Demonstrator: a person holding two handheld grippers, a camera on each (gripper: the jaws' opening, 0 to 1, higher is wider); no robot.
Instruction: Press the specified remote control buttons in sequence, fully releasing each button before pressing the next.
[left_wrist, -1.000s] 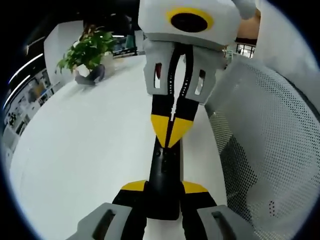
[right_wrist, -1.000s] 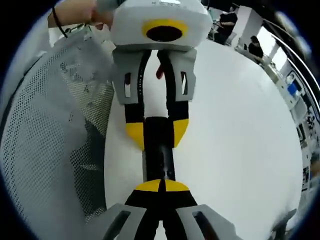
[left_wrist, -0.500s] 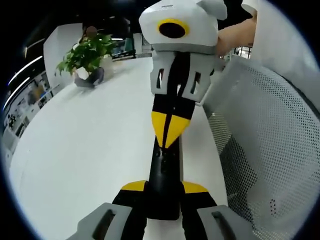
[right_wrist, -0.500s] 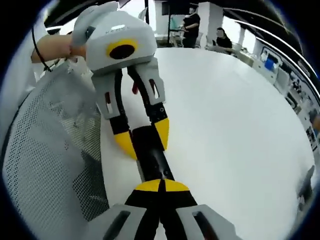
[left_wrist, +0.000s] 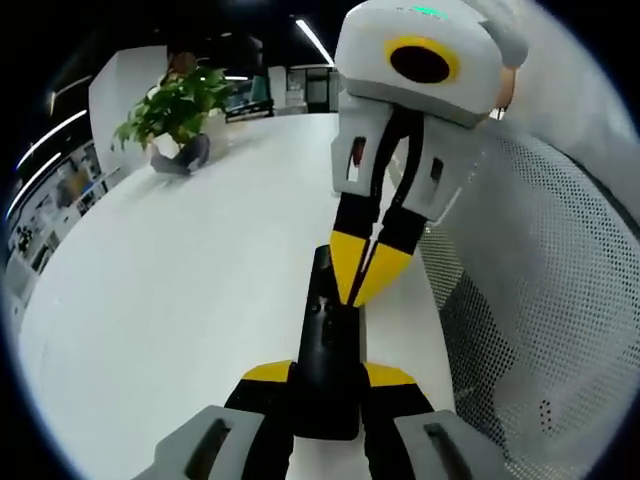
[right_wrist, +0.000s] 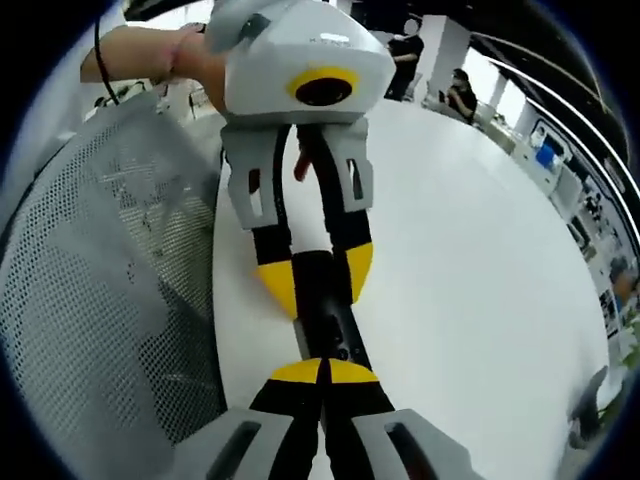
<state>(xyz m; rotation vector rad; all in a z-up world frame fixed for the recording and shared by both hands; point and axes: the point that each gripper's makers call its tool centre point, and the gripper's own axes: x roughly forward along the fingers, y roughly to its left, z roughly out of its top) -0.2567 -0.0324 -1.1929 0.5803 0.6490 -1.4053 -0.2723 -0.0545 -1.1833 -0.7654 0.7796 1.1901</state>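
Left gripper view, remote (left_wrist: 325, 345) clamped in left tool (left_wrist: 328, 375)

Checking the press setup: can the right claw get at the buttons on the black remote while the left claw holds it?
Probably yes. The left claw grips one end of the slim black remote control, leaving its button face bare. The right claw's shut yellow tips sit right at that face, with nothing between them.
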